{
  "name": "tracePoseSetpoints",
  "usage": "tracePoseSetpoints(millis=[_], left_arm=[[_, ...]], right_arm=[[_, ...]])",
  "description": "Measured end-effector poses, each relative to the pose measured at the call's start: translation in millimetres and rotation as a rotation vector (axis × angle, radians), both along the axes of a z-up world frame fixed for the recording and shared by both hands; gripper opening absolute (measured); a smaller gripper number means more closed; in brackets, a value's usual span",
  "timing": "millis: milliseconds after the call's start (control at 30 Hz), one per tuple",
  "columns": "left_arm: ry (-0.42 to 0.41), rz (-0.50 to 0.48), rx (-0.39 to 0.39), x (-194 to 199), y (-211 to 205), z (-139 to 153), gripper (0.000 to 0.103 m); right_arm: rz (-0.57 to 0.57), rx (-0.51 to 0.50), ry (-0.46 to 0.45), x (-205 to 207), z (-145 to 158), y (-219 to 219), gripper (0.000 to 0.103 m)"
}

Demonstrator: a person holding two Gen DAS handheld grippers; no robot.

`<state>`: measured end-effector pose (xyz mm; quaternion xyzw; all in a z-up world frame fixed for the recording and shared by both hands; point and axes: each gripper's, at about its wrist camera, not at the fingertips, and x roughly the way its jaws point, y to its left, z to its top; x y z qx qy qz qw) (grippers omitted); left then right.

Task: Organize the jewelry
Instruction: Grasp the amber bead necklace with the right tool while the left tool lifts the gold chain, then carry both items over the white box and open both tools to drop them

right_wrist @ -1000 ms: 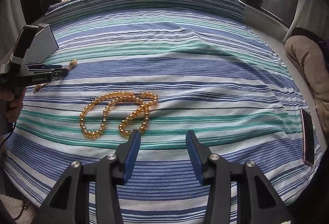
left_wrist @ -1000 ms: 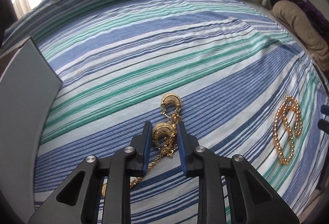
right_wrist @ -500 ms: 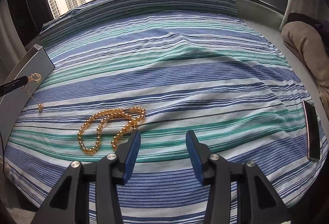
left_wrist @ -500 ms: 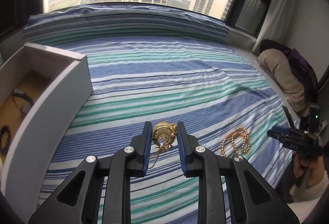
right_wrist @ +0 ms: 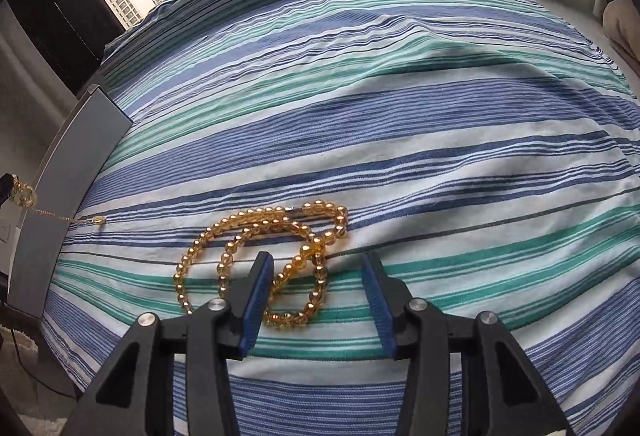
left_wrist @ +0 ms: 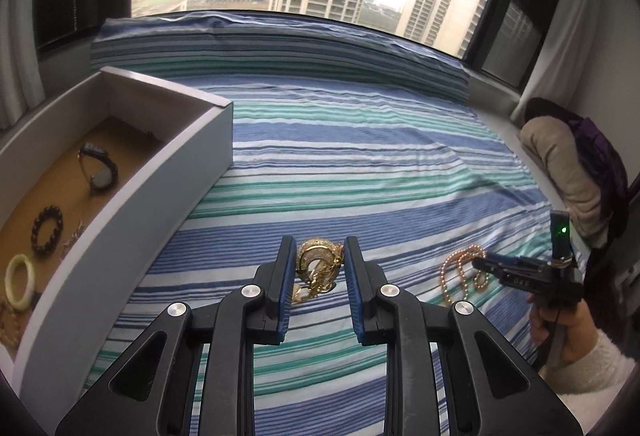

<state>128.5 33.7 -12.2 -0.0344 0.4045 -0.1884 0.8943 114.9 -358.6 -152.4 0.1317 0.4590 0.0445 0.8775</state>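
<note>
My left gripper (left_wrist: 318,242) is shut on a gold chain with hoop pieces (left_wrist: 316,262), held above the striped bed. From the right wrist view the same chain (right_wrist: 24,194) hangs at the far left edge, its tail trailing down to the sheet. An amber bead strand (right_wrist: 260,248) lies looped on the bed. My right gripper (right_wrist: 317,258) hovers open just over its right loop, with beads showing between the fingers but not pinched. The left wrist view shows that gripper (left_wrist: 480,264) at the right, held by a hand, beside the beads (left_wrist: 460,270).
A grey open box (left_wrist: 160,188) stands at the left with a watch (left_wrist: 98,166), a dark bead bracelet (left_wrist: 47,224) and a pale bangle (left_wrist: 20,280) inside. A beige cushion (left_wrist: 560,164) lies at the bed's right edge. A window runs behind the bed.
My left gripper has lifted the gold chain off the sheet and swung it towards the box. The right gripper has come down closer over the amber beads.
</note>
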Motion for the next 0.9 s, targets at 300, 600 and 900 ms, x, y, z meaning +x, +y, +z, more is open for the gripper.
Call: tracePoseSetpoints(millis=[300, 600, 900], left_arm=[[-0.001, 0.036, -0.026, -9, 16, 19, 0.023], [-0.057, 0.097, -0.075, -25, 46, 78, 0.023], [-0.096, 0.219, -0.053, -35, 104, 129, 0.023]], right_arm=[[0.073, -0.107, -0.036, -2, 20, 23, 0.008], [0.186, 0.026, -0.221, -26, 126, 36, 0.008], [0.340, 0.069, -0.353, 2, 211, 85, 0.008]])
